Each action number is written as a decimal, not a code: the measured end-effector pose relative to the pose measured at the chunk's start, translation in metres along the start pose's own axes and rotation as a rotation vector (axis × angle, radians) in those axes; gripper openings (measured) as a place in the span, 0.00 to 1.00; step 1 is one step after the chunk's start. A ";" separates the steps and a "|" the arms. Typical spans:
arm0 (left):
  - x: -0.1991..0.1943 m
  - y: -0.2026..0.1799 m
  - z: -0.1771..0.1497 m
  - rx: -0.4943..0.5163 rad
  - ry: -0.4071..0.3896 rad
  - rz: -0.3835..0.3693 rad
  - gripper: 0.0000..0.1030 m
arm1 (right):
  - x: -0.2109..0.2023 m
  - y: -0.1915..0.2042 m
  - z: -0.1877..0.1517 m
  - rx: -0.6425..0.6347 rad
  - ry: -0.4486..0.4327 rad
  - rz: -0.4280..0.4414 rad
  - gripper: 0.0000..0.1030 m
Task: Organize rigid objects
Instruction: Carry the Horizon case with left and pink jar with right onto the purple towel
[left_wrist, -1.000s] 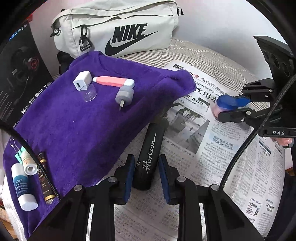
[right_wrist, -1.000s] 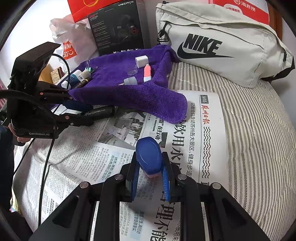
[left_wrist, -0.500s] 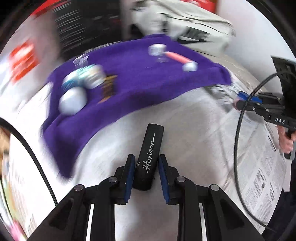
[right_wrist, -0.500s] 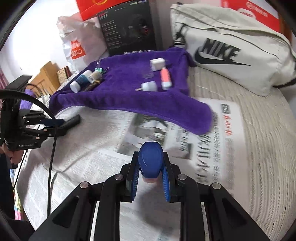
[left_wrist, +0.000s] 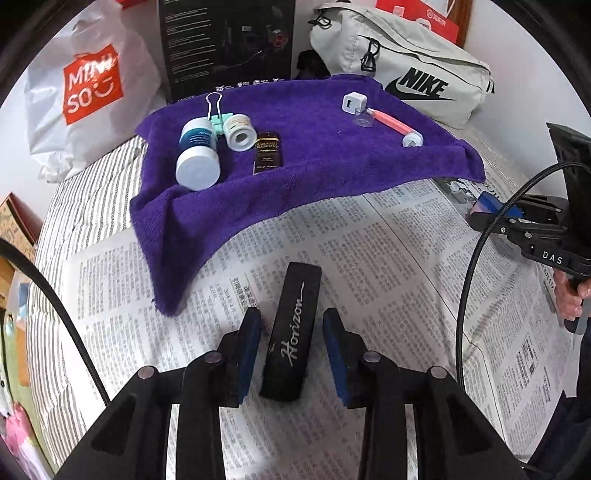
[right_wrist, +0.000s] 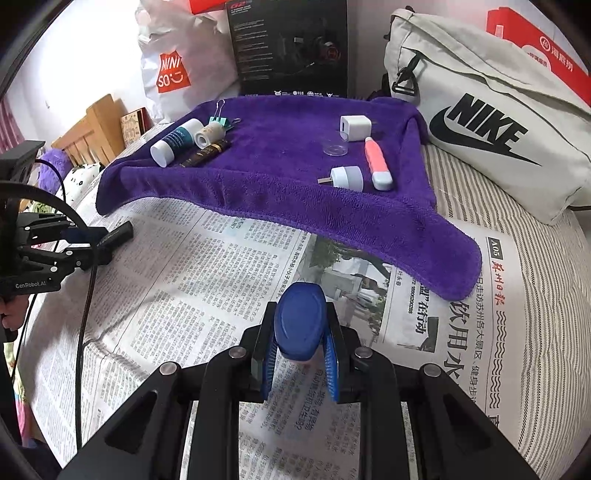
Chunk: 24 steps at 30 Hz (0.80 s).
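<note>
Two grippers are working over a newspaper (left_wrist: 369, 236) spread on a striped bed.

Left gripper (left_wrist: 291, 343): sitting at the lower centre of the left wrist view, its jaws have just been opening. The blue pads (left_wrist: 251, 343) are standing clear of the black "Horizon" case (left_wrist: 293, 328), with a gap showing on either side. The case is lying on the newspaper between them, pointing up-frame toward the purple towel (left_wrist: 314, 162).

Right gripper (right_wrist: 301, 343): sitting at the lower centre of the right wrist view, its fingers are pressing closed on a blue-capped bottle (right_wrist: 300, 321), cap facing the camera, a pink body showing beneath it. It is hovering over the newspaper, just below the towel's drooping right corner.

Items lying on the towel, left wrist view:
- upper left group: a white-capped blue tube (left_wrist: 197, 153), a roll of white tape (left_wrist: 240, 132) just beside it, a teal binder clip (left_wrist: 218, 114) behind both, and a dark "Grand Reserve" box (left_wrist: 266, 152) to the right of the tape.
- upper right group: a white charger cube (left_wrist: 354, 103), a clear round lid (left_wrist: 364, 118) touching it, a pink-and-grey stick (left_wrist: 388, 122), and a small white plug (left_wrist: 413, 139) at its lower end.

Backdrop, top of frame: a Miniso bag (left_wrist: 92, 88), a black headset box (left_wrist: 229, 44), and a Nike bag (left_wrist: 406, 70).
</note>
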<state>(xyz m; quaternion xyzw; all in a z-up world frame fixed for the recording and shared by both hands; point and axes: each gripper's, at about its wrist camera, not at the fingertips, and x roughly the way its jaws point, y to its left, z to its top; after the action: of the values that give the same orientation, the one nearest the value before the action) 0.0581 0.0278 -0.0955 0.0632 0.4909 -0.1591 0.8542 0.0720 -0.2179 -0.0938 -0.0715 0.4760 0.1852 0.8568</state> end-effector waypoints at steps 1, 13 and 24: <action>-0.001 0.000 -0.001 -0.001 0.000 -0.002 0.32 | 0.000 0.000 0.000 0.001 0.000 -0.001 0.22; -0.004 0.005 -0.007 -0.054 -0.001 -0.029 0.21 | 0.002 0.003 0.002 0.005 0.004 -0.010 0.21; -0.023 0.010 0.002 -0.102 -0.058 -0.075 0.21 | -0.017 0.006 0.015 0.016 -0.040 0.006 0.21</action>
<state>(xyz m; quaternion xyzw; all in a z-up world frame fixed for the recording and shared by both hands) 0.0522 0.0421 -0.0756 -0.0037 0.4756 -0.1675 0.8636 0.0734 -0.2121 -0.0713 -0.0597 0.4603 0.1855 0.8661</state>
